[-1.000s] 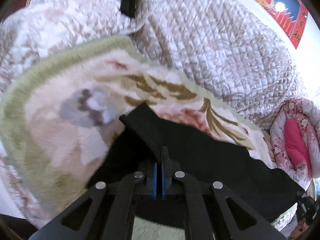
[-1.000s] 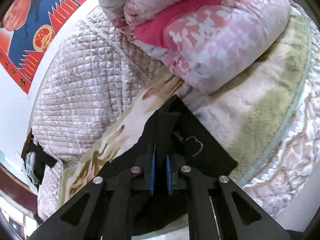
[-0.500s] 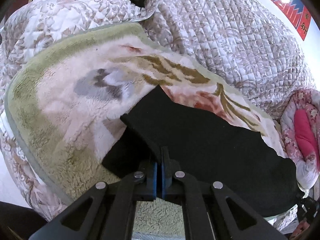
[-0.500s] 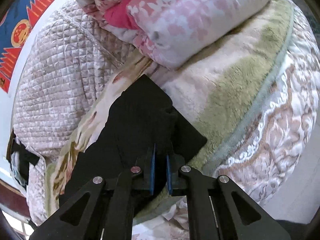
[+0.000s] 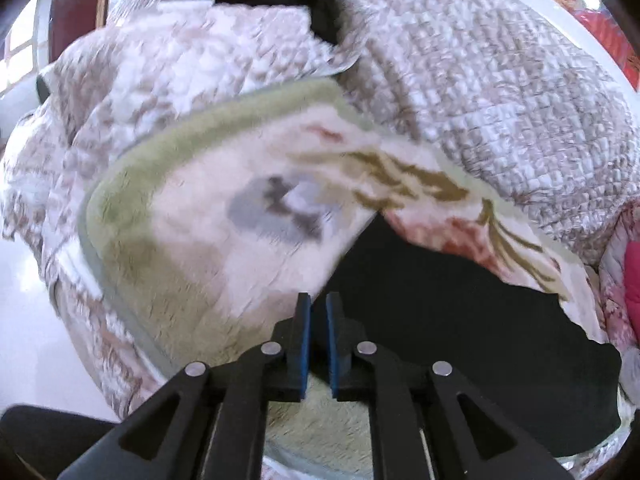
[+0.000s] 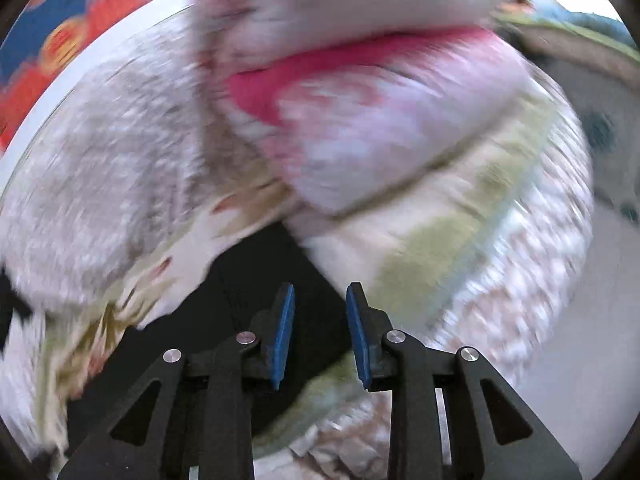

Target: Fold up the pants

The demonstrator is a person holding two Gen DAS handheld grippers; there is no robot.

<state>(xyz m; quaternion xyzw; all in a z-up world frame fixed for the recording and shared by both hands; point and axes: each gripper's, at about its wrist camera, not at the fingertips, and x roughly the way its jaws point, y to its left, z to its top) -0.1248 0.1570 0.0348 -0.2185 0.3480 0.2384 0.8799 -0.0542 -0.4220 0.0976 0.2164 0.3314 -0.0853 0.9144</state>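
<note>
1. Left wrist view: the left gripper [image 5: 316, 312] is sitting at the lower centre of the frame with its jaws just starting to part. A narrow gap is showing between the blue pads, and nothing is caught in it. The black pants [image 5: 460, 344] are lying flat on the fleece blanket [image 5: 224, 248] at the lower right of the frame, with their edge just beyond the fingertips. A quilted bedspread [image 5: 480, 92] is filling the upper right.

2. Right wrist view: this frame is blurring heavily. The right gripper [image 6: 320, 304] is opening at the lower centre, with its pads clearly apart and no cloth pinched between them. The pants [image 6: 240, 300] are spreading across the lower left and under the fingers. A pink bundle of bedding [image 6: 360, 128] is lying above them.

3. Step in hand, as I judge it: both grippers are letting go after laying a fold down on the bed.

4. The next move probably calls for backing clear without dragging the cloth, then gripping a fresh edge for another fold.
</note>
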